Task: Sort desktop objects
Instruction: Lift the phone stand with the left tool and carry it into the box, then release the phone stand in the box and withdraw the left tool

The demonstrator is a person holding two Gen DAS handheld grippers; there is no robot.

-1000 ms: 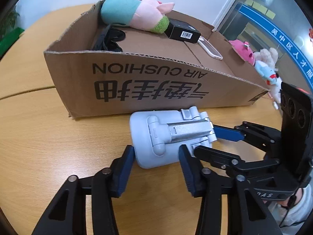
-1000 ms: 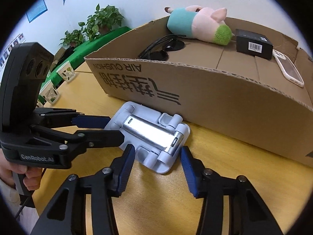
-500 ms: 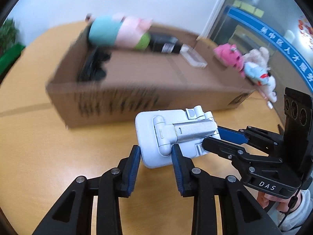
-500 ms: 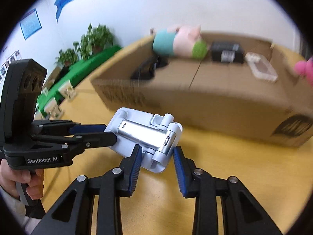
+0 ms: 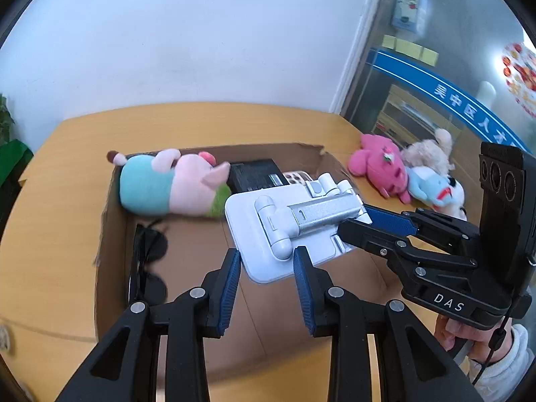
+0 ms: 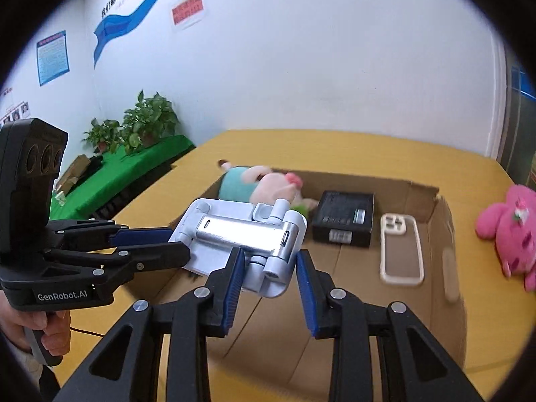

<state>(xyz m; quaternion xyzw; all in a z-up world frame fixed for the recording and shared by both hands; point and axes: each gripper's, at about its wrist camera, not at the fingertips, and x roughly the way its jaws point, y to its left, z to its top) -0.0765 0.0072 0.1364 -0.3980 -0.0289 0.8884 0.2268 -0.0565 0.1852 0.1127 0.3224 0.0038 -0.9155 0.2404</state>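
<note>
The white phone stand hangs above the cardboard box, pinched from opposite ends. The left gripper and right gripper both clamp its edges.

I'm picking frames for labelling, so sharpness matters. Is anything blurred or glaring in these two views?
Left wrist view: the phone stand is sharp, the pig plush slightly soft, and straight edges bow near the rim. Right wrist view: the stand's metal bar shows a bright sheen, the pink plush is smeared, and dark vignetting fills the corners.
</note>
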